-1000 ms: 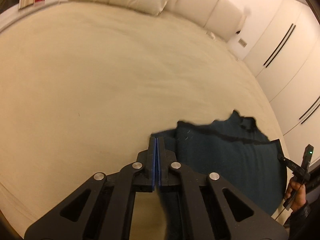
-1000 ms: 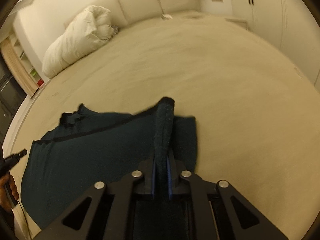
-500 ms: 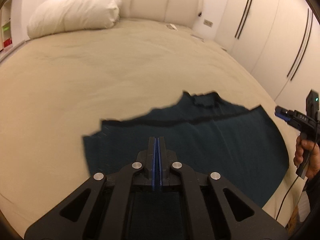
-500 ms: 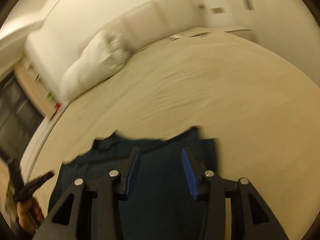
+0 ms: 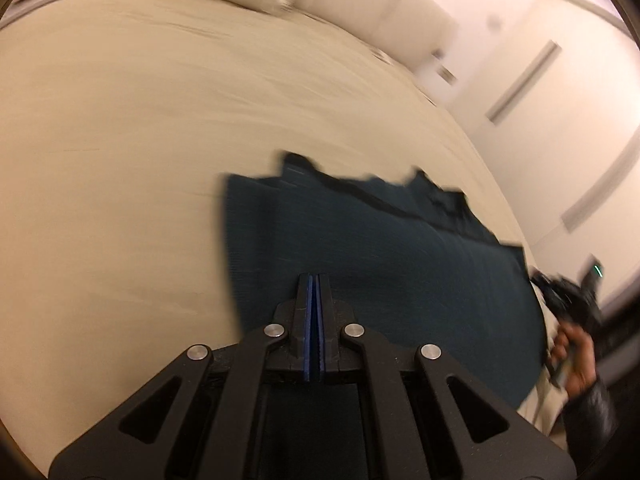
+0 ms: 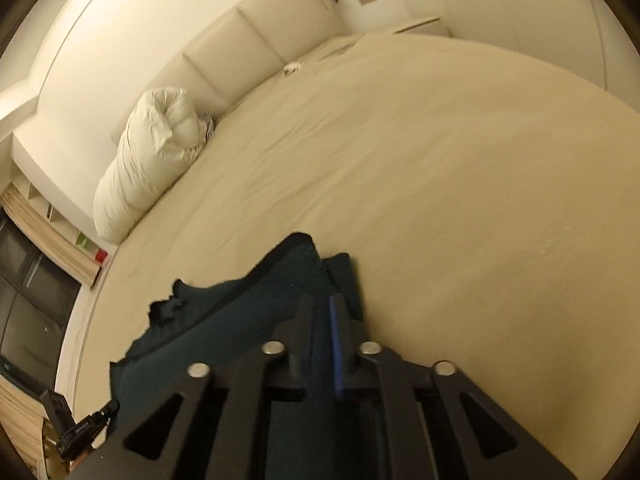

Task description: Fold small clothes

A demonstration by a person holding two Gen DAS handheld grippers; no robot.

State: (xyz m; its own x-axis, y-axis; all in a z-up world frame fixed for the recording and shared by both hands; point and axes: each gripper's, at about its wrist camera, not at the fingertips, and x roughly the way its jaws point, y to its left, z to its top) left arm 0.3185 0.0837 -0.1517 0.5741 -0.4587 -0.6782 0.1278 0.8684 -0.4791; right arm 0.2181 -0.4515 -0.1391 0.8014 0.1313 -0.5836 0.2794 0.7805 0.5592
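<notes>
A dark teal garment (image 5: 400,260) lies spread on the beige bed (image 5: 120,160). My left gripper (image 5: 314,280) hovers over its near part, shut, with nothing visible between the pads. In the right wrist view the garment (image 6: 224,320) has one edge pulled up into a ridge. That ridge runs between the fingers of my right gripper (image 6: 320,304), whose jaws are closing on it. From the left wrist view the right gripper (image 5: 568,292) shows blurred at the garment's right end, held by a hand (image 5: 576,356). The left gripper (image 6: 80,424) appears at the bottom left of the right wrist view.
A white pillow (image 6: 148,164) lies against the padded headboard (image 6: 240,40) at the far end of the bed (image 6: 440,160). White wardrobe doors (image 5: 560,120) stand beyond the bed's right side. A shelf and dark window (image 6: 40,280) are on the left.
My right gripper let go of the garment's fold, opened wide over the flat cloth, then closed again on an edge now raised. The left gripper stayed shut and swung over the garment.
</notes>
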